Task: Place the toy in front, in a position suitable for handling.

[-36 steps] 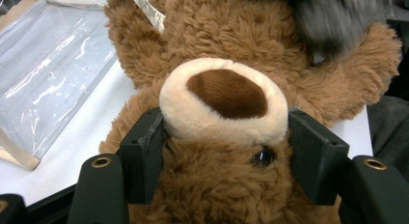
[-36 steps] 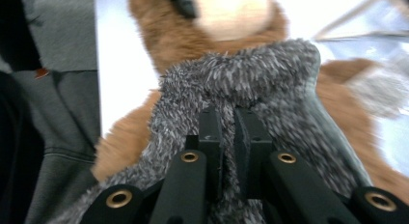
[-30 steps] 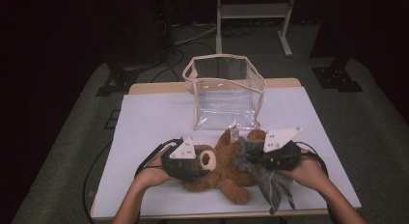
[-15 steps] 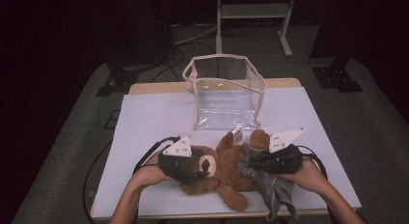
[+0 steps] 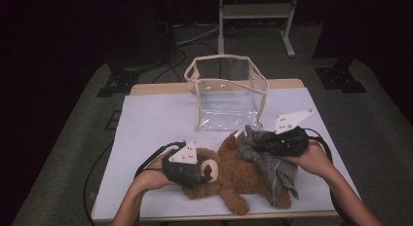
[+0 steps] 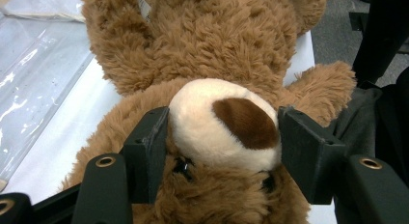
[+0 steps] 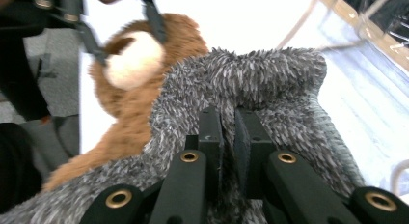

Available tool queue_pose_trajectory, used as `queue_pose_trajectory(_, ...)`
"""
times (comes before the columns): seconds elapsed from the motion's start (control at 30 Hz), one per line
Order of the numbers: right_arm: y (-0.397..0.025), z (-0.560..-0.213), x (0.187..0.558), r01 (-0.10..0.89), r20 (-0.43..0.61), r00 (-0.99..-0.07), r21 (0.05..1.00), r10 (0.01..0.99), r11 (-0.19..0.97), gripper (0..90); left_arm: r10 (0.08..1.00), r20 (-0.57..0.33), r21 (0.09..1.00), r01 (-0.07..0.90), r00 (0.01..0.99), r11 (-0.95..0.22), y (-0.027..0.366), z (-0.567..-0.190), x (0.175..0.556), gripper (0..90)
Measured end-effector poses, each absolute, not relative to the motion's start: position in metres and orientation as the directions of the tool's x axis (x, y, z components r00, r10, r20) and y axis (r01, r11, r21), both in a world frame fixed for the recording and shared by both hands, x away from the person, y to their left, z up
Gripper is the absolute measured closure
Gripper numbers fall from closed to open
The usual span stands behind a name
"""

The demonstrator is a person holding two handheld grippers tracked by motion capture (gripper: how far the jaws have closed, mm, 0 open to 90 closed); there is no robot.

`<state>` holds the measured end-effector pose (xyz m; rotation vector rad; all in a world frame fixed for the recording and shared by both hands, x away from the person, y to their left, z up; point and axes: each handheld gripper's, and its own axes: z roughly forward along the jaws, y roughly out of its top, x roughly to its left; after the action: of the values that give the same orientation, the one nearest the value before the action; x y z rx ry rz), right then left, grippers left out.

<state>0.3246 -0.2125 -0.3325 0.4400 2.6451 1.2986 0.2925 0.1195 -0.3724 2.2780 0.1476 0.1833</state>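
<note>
A brown teddy bear [image 5: 243,179] lies on its back on the white table [image 5: 156,123]. My left gripper [image 5: 208,171] is at its head. In the left gripper view the jaws of that gripper [image 6: 223,137] press both sides of the cream muzzle [image 6: 217,122]. My right gripper [image 5: 253,143] is shut on a fold of a grey fuzzy cloth [image 5: 272,165], held above the bear's belly with the rest hanging down to the table. In the right gripper view that gripper [image 7: 227,125] pinches the cloth [image 7: 270,74], and the bear [image 7: 135,55] lies beyond it.
A clear plastic bag with beige trim [image 5: 229,97] stands open-topped at the back middle of the table, just behind the bear. Black cables trail from both grippers. A metal stand [image 5: 253,11] and dark floor lie beyond the table.
My right gripper has risen and moved toward the clear bag, lifting the grey cloth off the bear. The left gripper has stayed at the bear's head.
</note>
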Motion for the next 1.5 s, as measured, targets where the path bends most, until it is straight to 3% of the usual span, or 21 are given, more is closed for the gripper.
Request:
queue_pose_trajectory(0.13,-0.2,-0.357,0.333,0.226,0.027,-0.953,0.729,0.303,0.646,81.6,0.158,0.077,0.761,0.045,0.984,-0.648,0.124,-0.368,0.294,36.4)
queue_pose_trajectory(0.27,-0.204,-0.366,0.326,0.248,0.071,-0.951,0.755,0.3,0.607,81.6,0.155,0.058,0.782,0.051,0.986,-0.621,0.129,-0.363,0.294,35.7)
queue_pose_trajectory(0.4,-0.21,-0.37,0.311,0.247,0.095,-0.956,0.772,0.279,0.585,81.6,0.209,0.074,0.809,0.064,0.975,-0.584,0.136,-0.353,0.296,35.8)
queue_pose_trajectory(0.57,-0.21,-0.365,0.294,0.206,0.053,-0.964,0.766,0.26,0.609,81.5,0.233,0.08,0.743,0.098,0.969,-0.662,0.128,-0.369,0.298,37.1)
queue_pose_trajectory(0.73,-0.202,-0.345,0.289,0.144,-0.005,-0.972,0.776,0.235,0.614,81.6,0.227,0.065,0.747,0.103,0.972,-0.657,0.126,-0.372,0.298,37.6)
queue_pose_trajectory(0.83,-0.173,-0.332,0.294,0.082,-0.055,-0.98,0.766,0.192,0.638,81.6,0.217,0.079,0.742,0.088,0.973,-0.664,0.123,-0.372,0.297,37.8)
queue_pose_trajectory(1.0,-0.139,-0.343,0.311,0.067,-0.079,-0.983,0.695,0.169,0.716,81.7,0.217,0.09,0.738,0.081,0.972,-0.669,0.123,-0.372,0.294,38.5)
queue_pose_trajectory(1.5,-0.2,-0.341,0.319,0.184,-0.027,-0.955,0.727,0.295,0.661,81.8,0.208,0.099,0.736,0.069,0.973,-0.673,0.12,-0.372,0.296,38.5)
